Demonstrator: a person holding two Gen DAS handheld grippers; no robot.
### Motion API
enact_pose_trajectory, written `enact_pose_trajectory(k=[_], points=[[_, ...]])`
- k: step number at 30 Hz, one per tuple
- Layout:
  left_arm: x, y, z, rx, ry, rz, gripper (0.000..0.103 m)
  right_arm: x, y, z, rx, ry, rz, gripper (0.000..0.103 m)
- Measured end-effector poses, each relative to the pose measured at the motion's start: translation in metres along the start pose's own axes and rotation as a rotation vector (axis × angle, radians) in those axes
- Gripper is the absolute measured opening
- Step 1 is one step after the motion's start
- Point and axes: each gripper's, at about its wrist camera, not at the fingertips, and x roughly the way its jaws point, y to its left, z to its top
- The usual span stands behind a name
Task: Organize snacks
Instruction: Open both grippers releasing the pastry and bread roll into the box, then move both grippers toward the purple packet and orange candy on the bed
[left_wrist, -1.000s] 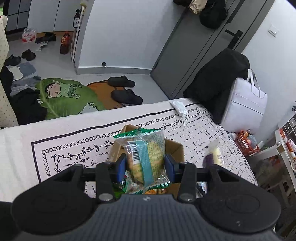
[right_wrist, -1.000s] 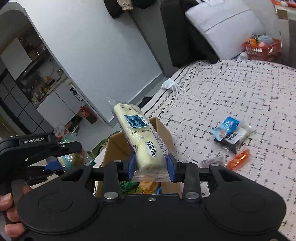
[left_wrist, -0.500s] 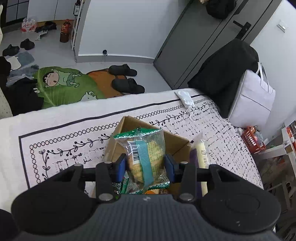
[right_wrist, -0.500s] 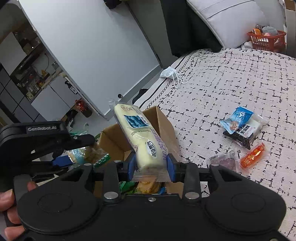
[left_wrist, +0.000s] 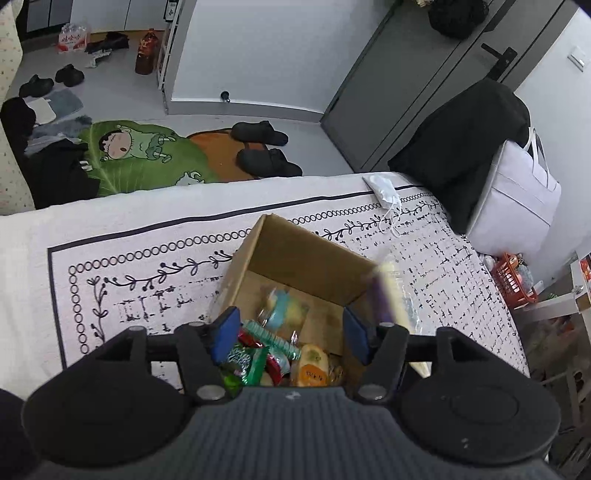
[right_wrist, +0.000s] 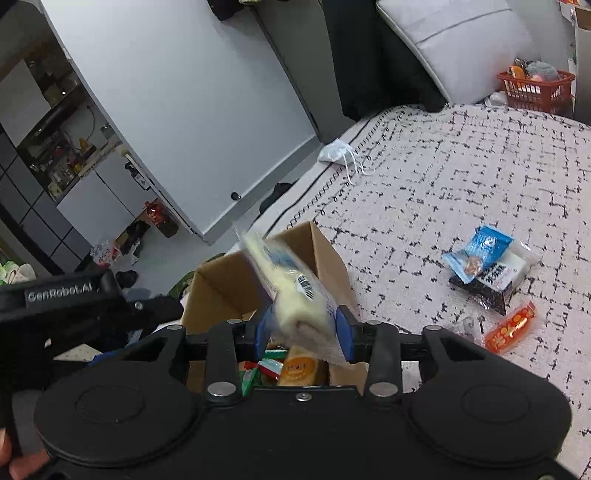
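Observation:
An open cardboard box (left_wrist: 306, 254) sits on the patterned cloth and holds several snack packets. My left gripper (left_wrist: 290, 330) is open and empty right above it. The clear cracker packet (left_wrist: 284, 308) with the blue stripe lies blurred inside the box. My right gripper (right_wrist: 303, 332) sits over the box's (right_wrist: 325, 254) right edge, its jaws slightly parted around a long yellow snack packet (right_wrist: 286, 286) that is blurred and tilted left. I cannot tell if it is still gripped. That packet also shows in the left wrist view (left_wrist: 393, 291).
Loose snacks lie on the cloth to the right: a blue packet (right_wrist: 480, 249), a black and white packet (right_wrist: 495, 277) and an orange packet (right_wrist: 511, 326). A face mask (left_wrist: 384, 188) lies near the far edge. A white bag (left_wrist: 517, 199) stands beyond the right side.
My left gripper opened and the cracker packet dropped into the box. My right gripper moved over the box, its jaws parted a little, and the yellow packet tilted and blurred.

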Motion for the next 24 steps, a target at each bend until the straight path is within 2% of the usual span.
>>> enact_pose_trajectory(k=[2, 4, 9, 19, 24], points=[[-0.003, 0.0, -0.002, 0.01, -0.008, 0.008, 0.067, -0.003, 0.002, 0.0, -0.018, -0.003, -0.004, 0.046], [-0.006, -0.001, -0.004, 0.009, -0.009, 0.015, 0.069, -0.005, 0.002, 0.0, -0.02, -0.004, -0.01, 0.047], [-0.012, 0.001, -0.009, 0.01, 0.006, 0.015, 0.08, -0.012, 0.0, -0.003, -0.022, 0.01, -0.012, 0.048], [-0.027, 0.005, -0.015, 0.006, 0.01, 0.013, 0.086, -0.038, 0.001, -0.007, -0.044, 0.017, -0.01, 0.049], [-0.034, 0.001, -0.018, 0.006, -0.004, -0.006, 0.094, -0.049, -0.004, -0.007, -0.045, 0.017, -0.027, 0.049]])
